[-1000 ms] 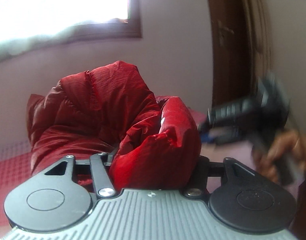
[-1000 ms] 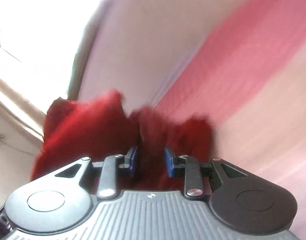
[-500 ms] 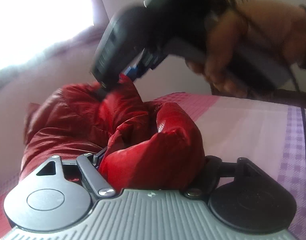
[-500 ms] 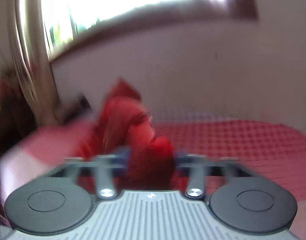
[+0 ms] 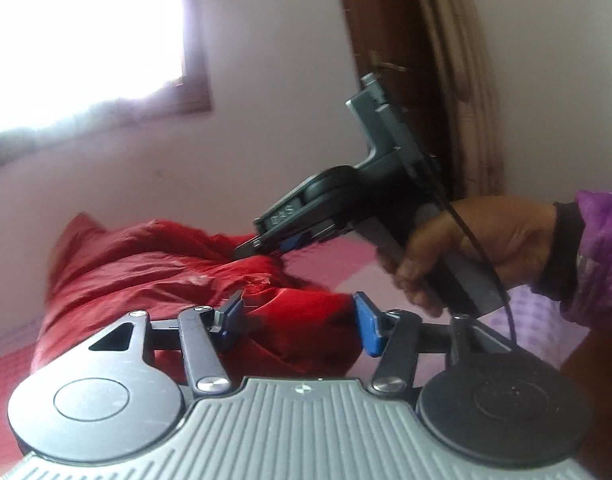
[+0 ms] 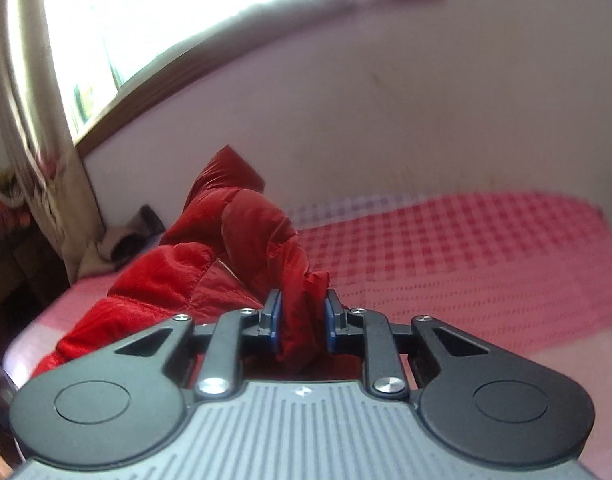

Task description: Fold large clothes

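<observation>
While both sets of jaws are closing, each has red fabric between its blue pads: the right gripper (image 6: 300,322), low in the centre of its own view, pinches a narrow bunched edge of the red puffer jacket (image 6: 233,240), and the left gripper (image 5: 297,322), at the bottom of its view, stands about half open around a thicker puffed fold, its right pad on the fabric; whether the left pad presses is unclear. Two separated holds suggest the garment is being drawn up and spread so a fold line can be set. Seen from the left camera, the right gripper reaches in from the right of the frame at mid-height, carried by a hand (image 5: 478,248) in a purple sleeve (image 5: 598,256). Beyond the jaws the jacket lies heaped at centre left on the pink checked bed (image 6: 466,256), against the pale wall (image 6: 426,112), with a bright window (image 6: 193,8) at upper left.
</observation>
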A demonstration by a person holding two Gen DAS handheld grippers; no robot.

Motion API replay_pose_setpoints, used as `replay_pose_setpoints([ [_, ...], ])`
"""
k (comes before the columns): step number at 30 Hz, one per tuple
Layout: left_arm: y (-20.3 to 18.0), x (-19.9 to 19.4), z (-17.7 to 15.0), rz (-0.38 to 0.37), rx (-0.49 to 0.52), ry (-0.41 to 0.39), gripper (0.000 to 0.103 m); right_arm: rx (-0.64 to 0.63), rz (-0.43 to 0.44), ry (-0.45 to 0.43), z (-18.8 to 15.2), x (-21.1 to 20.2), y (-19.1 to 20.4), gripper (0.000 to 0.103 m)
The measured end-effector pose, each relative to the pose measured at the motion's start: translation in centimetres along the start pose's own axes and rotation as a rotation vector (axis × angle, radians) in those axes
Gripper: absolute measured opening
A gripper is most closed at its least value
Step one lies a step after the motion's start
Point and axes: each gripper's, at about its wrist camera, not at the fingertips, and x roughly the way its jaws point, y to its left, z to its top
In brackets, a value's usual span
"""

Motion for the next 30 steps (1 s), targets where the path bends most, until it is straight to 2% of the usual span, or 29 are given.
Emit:
replay_pose_setpoints([
  [4, -0.5, 2.2, -1.3, -0.076, 0.053, 0.067, 0.054, 0.152, 0.053, 0.004, -1.8, 0.3, -2.7, 0.02],
  [7, -0.8, 3.1, -2.5, -0.08, 0.08, 0.108, 0.054, 0.16, 0.05, 0.024, -3.1, 0.4, -3.6, 0.02],
  [17, 2.8, 4.3, -3.6, -0.047, -0.032, 0.153, 0.056, 0.112, 0.07, 0.061, -4.7, 3.7, -1.8, 0.02],
  [22, 3.2, 5.0, -4.0, -0.055, -0.061, 0.179, 0.058, 0.186, 0.086, 0.102, -4.3, 4.1, -3.5, 0.02],
  [24, 3.3, 5.0, -4.2, -0.051, -0.07, 0.179, 0.059, 0.134, 0.048, 0.071, -2.6, 2.1, -2.9, 0.024],
  [27, 3.5, 5.4, -3.6, -0.055, -0.088, 0.177, 0.059, 0.012, 0.001, -0.028, 0.1, -1.8, -0.7, 0.024],
  [30, 3.2, 5.8, -3.5, -0.055, -0.09, 0.175, 0.059, -0.106, 0.054, -0.12, 3.1, -4.4, 3.2, 0.024],
])
